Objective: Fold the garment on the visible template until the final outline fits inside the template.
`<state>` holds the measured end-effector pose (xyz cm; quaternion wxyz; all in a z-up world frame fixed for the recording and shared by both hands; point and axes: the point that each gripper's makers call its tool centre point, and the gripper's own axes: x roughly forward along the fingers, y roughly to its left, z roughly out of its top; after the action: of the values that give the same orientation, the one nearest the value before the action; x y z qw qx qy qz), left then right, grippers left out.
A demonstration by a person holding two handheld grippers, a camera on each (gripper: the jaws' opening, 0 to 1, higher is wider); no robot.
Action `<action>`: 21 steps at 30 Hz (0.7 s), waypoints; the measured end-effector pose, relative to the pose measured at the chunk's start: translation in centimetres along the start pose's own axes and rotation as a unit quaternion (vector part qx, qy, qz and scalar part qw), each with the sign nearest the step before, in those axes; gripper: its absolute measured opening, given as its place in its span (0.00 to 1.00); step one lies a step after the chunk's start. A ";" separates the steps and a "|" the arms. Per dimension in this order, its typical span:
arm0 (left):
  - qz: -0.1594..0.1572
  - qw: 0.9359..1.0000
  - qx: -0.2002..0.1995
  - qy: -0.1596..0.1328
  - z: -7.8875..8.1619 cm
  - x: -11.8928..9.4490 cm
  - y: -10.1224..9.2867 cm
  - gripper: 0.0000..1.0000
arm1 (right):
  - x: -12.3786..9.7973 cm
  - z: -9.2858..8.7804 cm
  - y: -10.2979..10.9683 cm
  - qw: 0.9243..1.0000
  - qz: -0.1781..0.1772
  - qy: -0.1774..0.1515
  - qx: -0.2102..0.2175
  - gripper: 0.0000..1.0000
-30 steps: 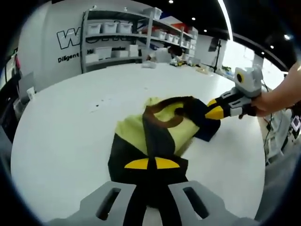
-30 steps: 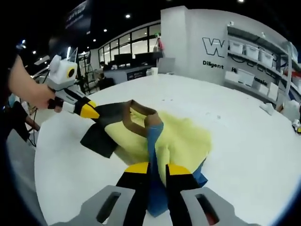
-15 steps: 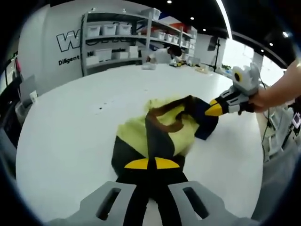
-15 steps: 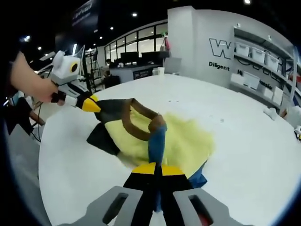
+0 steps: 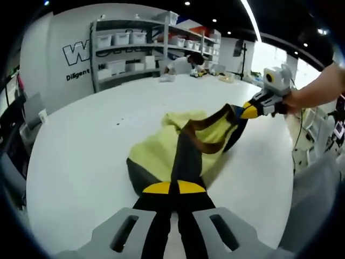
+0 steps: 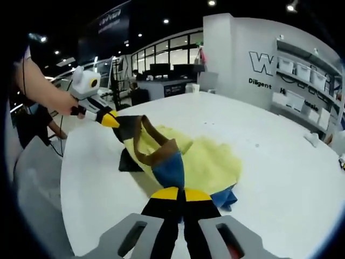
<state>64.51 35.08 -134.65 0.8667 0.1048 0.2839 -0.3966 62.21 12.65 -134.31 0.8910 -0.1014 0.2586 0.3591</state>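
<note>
We hold a yellow, navy and blue garment (image 5: 186, 148) stretched between two grippers over a round white table (image 5: 81, 156), its bulk resting on the tabletop toward the middle while the raised band hangs clear. In the left gripper view, our left gripper (image 5: 173, 188) is clamped on a dark strip of the cloth at its near end; the right gripper (image 5: 249, 111), held in a hand (image 5: 312, 94) toward the table's far right edge, pinches the other end near the brown collar band (image 5: 207, 135). In the right gripper view, the right gripper (image 6: 182, 193) is closed on a blue fold, and the left gripper (image 6: 110, 121) bites the dark corner out toward the table's left edge. We cannot make out any template outline on the tabletop.

In our judgement, the risks lie in the tension and the blind placement. Pulling the ends farther apart could drag the yellow body across the table or slip the thin strip out of a grip. Laying the fold down without a visible outline could leave an edge past the template, and the bunched blue layer beneath could crease unevenly.
</note>
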 end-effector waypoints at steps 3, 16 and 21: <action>-0.002 1.000 0.003 -0.003 -0.4 -1.2 -0.9 0.01 | -0.7 -0.3 0.9 1.000 0.007 0.002 -0.005 0.00; -0.021 1.000 -0.003 -0.008 -3.0 -6.7 -5.2 0.01 | -5.0 -1.4 7.1 0.998 0.057 0.002 -0.015 0.00; -0.027 1.000 -0.005 -0.009 -3.6 -8.4 -6.4 0.01 | -6.7 -1.5 9.4 0.998 0.068 -0.001 -0.014 0.00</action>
<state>53.83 37.55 -132.49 0.8586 0.0893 0.2804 -0.4198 51.07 14.93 -131.94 0.8633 -0.0961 0.2586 0.4225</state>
